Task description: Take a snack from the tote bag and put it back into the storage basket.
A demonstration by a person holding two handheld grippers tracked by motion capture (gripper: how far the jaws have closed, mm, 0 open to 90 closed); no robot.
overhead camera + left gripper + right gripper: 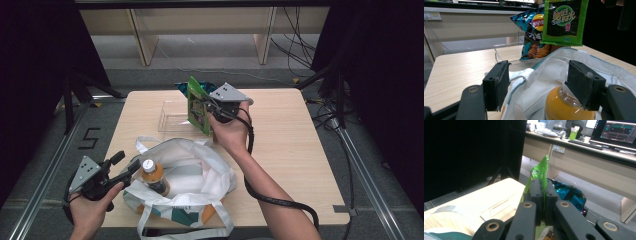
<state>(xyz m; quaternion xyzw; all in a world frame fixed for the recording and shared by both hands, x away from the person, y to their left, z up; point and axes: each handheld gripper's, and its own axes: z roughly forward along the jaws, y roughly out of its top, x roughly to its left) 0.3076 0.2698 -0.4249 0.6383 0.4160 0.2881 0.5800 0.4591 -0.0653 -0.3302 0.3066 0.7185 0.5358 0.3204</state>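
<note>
While the right gripper (207,111) pinches the green packet (198,106) by one edge above the table's middle, just past the bag (200,175), the packet could slip or snag the rim. The left gripper (131,167), jaws apart, straddles the bottle (152,176) at the bag's near-left.

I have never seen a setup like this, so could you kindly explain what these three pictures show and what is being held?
A person works at a light wooden table with a handheld two-jaw tool in each hand. One camera looks down from above; the others ride on the tools. The right gripper is shut on a flat green snack packet, held up above a clear plastic tray. The left gripper is open at the white cloth tote bag, which holds an orange drink bottle. A blue crisp bag stands in the tray.
</note>
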